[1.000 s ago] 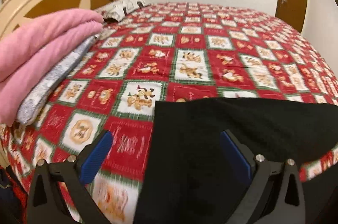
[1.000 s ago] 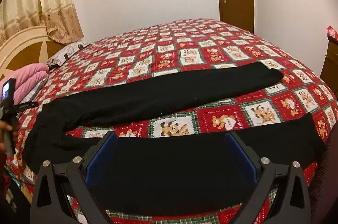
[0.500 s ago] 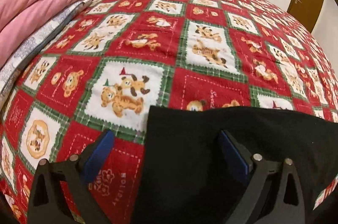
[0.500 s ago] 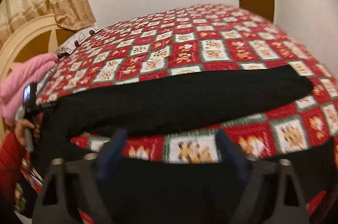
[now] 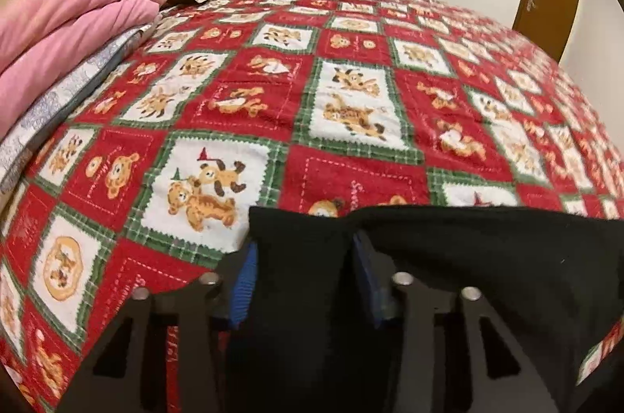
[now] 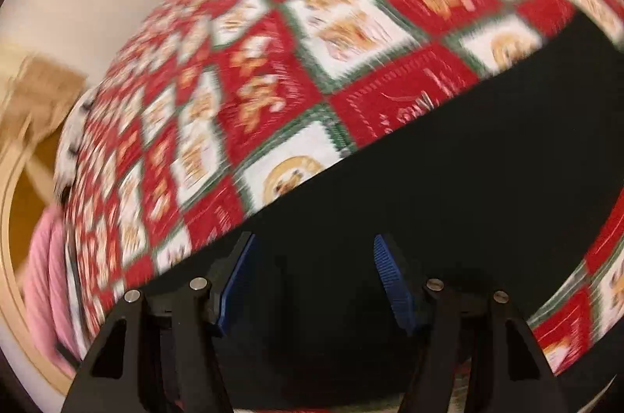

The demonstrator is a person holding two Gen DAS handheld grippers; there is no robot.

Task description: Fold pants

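Meanwhile, the left claw point(image 5: 302, 276) is closing, its blue pads pinching a corner of the black pants point(image 5: 487, 257) lying on the quilted bed point(image 5: 351, 101), apparently to anchor a fold, as the right claw point(image 6: 312, 280), half-wide and narrowing, straddles unpinched cloth.

The left claw point(image 5: 304, 280) has two black angular fingers with triangular cut-outs, each faced on its inner side with a ribbed blue pad point(image 5: 243, 290). Two round silver screw heads point(image 5: 403, 279) sit on top of each finger. The right claw point(image 6: 314, 282) has the same build: black frame, blue ribbed pads, paired silver screws.
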